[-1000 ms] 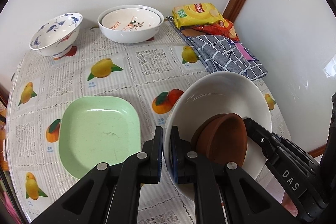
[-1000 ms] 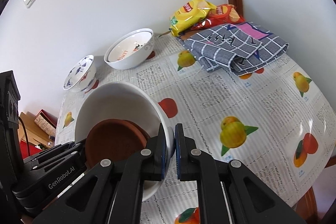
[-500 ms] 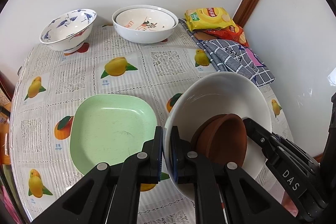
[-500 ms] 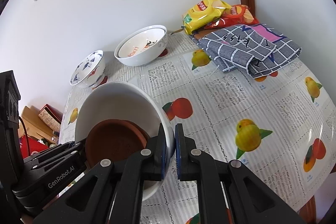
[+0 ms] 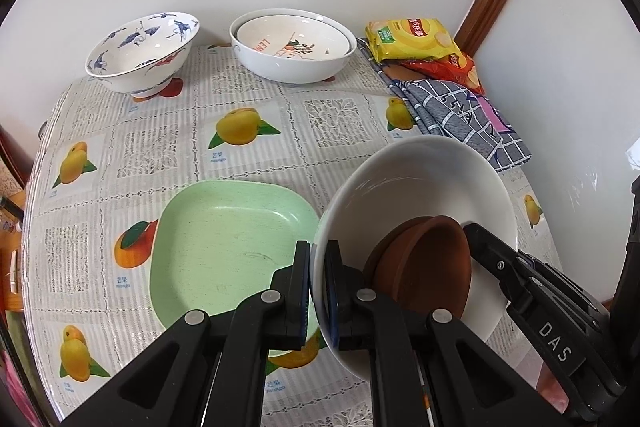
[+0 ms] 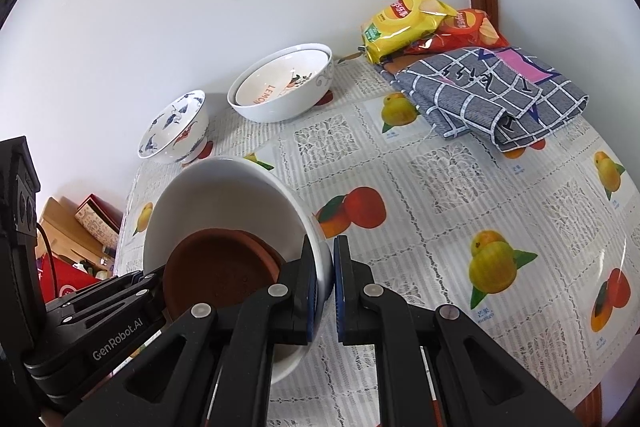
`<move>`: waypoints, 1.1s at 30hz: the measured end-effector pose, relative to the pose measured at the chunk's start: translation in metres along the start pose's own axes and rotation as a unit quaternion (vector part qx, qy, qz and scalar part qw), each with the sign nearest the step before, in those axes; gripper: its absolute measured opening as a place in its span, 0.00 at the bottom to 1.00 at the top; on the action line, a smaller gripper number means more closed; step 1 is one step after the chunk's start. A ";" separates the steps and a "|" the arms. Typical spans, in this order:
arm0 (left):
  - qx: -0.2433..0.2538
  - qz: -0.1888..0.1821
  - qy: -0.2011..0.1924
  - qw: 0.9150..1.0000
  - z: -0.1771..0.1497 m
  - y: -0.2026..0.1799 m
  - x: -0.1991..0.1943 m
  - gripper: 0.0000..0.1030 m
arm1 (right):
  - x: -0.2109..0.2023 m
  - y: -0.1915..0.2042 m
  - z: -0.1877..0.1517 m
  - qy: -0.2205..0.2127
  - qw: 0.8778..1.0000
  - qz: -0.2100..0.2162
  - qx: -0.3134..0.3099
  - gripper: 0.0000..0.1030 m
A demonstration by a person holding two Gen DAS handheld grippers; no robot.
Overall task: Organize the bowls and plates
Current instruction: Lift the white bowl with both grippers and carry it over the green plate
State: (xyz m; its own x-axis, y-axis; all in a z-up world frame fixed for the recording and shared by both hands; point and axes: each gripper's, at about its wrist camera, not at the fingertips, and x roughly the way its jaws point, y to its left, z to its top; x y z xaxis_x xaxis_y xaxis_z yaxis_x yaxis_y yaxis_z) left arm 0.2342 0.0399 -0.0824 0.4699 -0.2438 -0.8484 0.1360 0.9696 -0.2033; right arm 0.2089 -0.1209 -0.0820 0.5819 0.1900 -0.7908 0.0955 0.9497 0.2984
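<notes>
A large white bowl [image 5: 420,187] [image 6: 224,195] with brown dishes [image 5: 424,267] [image 6: 220,271] stacked inside hangs above the table, tilted. My left gripper [image 5: 318,287] is shut on its left rim. My right gripper [image 6: 326,287] is shut on its right rim. A pale green square plate [image 5: 228,239] lies on the table just left of and below the bowl. A blue-patterned bowl [image 5: 142,53] [image 6: 176,127] and a white bowl with a lemon-print dish nested in it [image 5: 294,47] [image 6: 282,87] stand at the back by the wall.
The round table [image 5: 120,147] [image 6: 480,187] has a fruit-print cloth. A folded grey checked cloth [image 5: 460,119] [image 6: 488,91] and chip bags [image 5: 412,39] [image 6: 420,23] lie at the back right. Boxes [image 6: 80,223] sit beyond the table's left edge.
Both grippers have carried the white bowl toward the back of the table; the back bowls and green plate look nearer. The grips are unchanged.
</notes>
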 end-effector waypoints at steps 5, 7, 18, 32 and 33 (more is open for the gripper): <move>-0.005 0.005 -0.001 1.000 0.001 0.009 -0.001 0.07 | 0.005 0.007 0.001 0.002 1.000 0.005 -0.007 0.08; -0.008 0.006 -0.001 1.000 0.000 0.012 -0.001 0.07 | 0.007 0.009 0.001 0.004 1.000 0.008 -0.007 0.08; -0.016 0.011 -0.002 1.000 0.001 0.024 -0.001 0.07 | 0.016 0.020 0.000 0.007 1.000 0.016 -0.010 0.08; -0.032 0.016 -0.003 0.999 0.001 0.043 -0.003 0.07 | 0.026 0.034 -0.001 0.012 0.999 0.023 -0.019 0.08; -0.033 0.017 -0.004 0.999 0.001 0.044 -0.003 0.07 | 0.027 0.034 -0.002 0.013 0.999 0.024 -0.020 0.08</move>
State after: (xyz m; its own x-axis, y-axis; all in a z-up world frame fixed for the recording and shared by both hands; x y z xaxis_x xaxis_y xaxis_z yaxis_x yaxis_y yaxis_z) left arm 0.2399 0.0827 -0.0884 0.4795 -0.2101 -0.8520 0.0621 0.9766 -0.2059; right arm 0.2268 -0.0827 -0.0942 0.5640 0.2407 -0.7899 0.0349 0.9488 0.3141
